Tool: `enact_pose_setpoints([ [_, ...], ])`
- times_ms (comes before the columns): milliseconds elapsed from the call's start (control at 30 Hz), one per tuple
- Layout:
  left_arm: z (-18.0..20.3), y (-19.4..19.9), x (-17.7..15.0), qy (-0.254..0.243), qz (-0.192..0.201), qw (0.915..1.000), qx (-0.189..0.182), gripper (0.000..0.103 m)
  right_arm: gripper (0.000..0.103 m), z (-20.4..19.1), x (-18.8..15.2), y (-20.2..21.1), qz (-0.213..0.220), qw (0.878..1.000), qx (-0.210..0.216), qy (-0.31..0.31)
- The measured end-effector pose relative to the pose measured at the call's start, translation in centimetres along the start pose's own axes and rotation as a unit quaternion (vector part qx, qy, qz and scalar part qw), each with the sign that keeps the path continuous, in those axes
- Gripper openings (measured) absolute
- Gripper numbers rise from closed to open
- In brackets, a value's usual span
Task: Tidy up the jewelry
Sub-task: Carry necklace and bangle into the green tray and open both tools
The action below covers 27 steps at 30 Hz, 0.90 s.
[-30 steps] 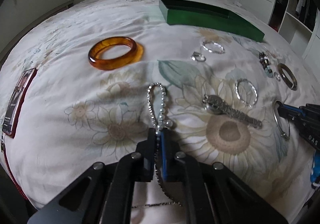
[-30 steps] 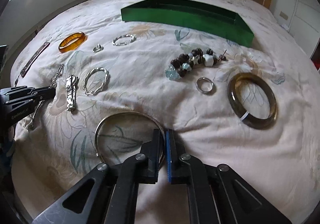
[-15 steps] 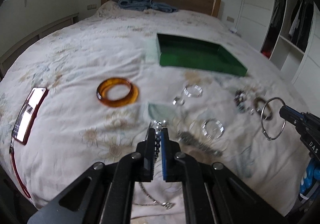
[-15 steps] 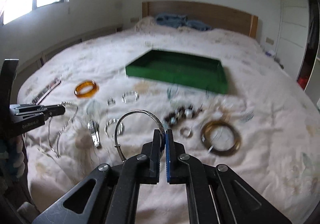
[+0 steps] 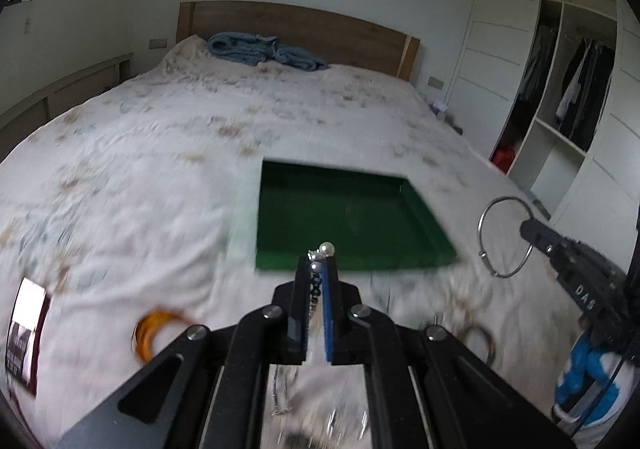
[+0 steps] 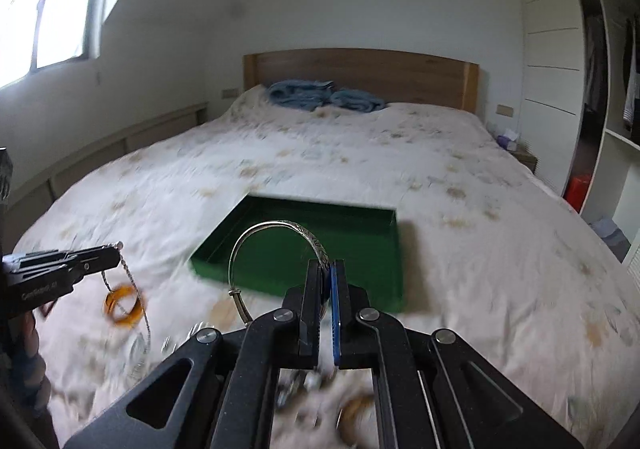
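My left gripper (image 5: 318, 263) is shut on a silver chain with pearl beads (image 5: 326, 248); from the right wrist view the chain (image 6: 128, 273) hangs down below the left gripper (image 6: 116, 247). My right gripper (image 6: 327, 267) is shut on a thin silver bangle (image 6: 276, 227), which stands up in front of the fingers; the left wrist view shows that bangle (image 5: 505, 237) at the right gripper's tip (image 5: 525, 227). Both grippers are held above the bed, facing an open green tray (image 5: 424, 217) (image 6: 394, 233) on the floral bedspread. An amber bangle (image 5: 154, 331) (image 6: 122, 303) lies blurred on the cover.
Several other rings and bracelets lie blurred on the bedspread near the fingers (image 6: 356, 415). A phone-like card with a red edge (image 5: 26, 333) lies at the left. A blue towel (image 5: 264, 51) is by the wooden headboard. An open wardrobe (image 5: 576, 89) stands at the right.
Both grippers have lifted off the bedspread, carrying the chain and the silver bangle up. The views have tilted up toward the green tray and headboard.
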State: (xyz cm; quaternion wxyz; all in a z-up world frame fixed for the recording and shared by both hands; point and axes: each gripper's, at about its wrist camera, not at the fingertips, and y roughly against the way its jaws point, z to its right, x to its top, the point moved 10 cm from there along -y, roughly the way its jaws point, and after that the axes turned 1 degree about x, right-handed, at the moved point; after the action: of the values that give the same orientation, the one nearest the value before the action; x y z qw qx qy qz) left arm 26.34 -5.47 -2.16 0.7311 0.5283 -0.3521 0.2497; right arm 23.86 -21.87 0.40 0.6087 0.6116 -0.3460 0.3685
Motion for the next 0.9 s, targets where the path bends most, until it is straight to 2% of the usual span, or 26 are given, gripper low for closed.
enact_pose_setpoints([
  [133, 0.8, -4.4, 4.4, 0.004, -0.002, 1.0, -0.007, 0.005, 0.004, 1.7, 2.9, -4.5, 0.002, 1.0, -0.02, -0.018],
  [233, 1.5, -7.6, 6.4, -0.001, -0.004, 0.9999, -0.012, 0.005, 0.004, 2.8, 3.5, -7.8, -0.007, 0.999, -0.028, -0.033],
  [367, 2.1, -10.9, 9.1, 0.008, 0.003, 0.9998, -0.021, 0.005, 0.005, 3.7, 2.7, -12.3, -0.028, 0.998, -0.032, -0.047],
  [467, 2.6, -11.8, 12.6, 0.005, 0.026, 0.9993, -0.025, 0.005, 0.005, 4.1, 1.8, -15.1, -0.043, 0.997, -0.034, -0.053],
  [567, 2.5, -12.6, 14.5, 0.007, 0.039, 0.9988, -0.029, 0.005, 0.005, 4.5, 1.3, -17.3, -0.054, 0.996, -0.034, -0.058],
  [667, 2.1, -15.0, 13.6, 0.002, 0.022, 0.9995, -0.022, 0.005, 0.005, 4.8, 1.0, -18.9, -0.064, 0.995, -0.038, -0.061],
  [767, 1.1, -18.7, 10.1, 0.001, -0.023, 0.9997, -0.006, 0.005, 0.005, 5.4, 0.4, -20.6, -0.082, 0.994, -0.039, -0.067],
  [900, -0.7, -23.2, 4.6, 0.005, -0.088, 0.9959, 0.02, 0.005, 0.005, 6.1, -1.6, -23.3, -0.124, 0.989, -0.044, -0.073],
])
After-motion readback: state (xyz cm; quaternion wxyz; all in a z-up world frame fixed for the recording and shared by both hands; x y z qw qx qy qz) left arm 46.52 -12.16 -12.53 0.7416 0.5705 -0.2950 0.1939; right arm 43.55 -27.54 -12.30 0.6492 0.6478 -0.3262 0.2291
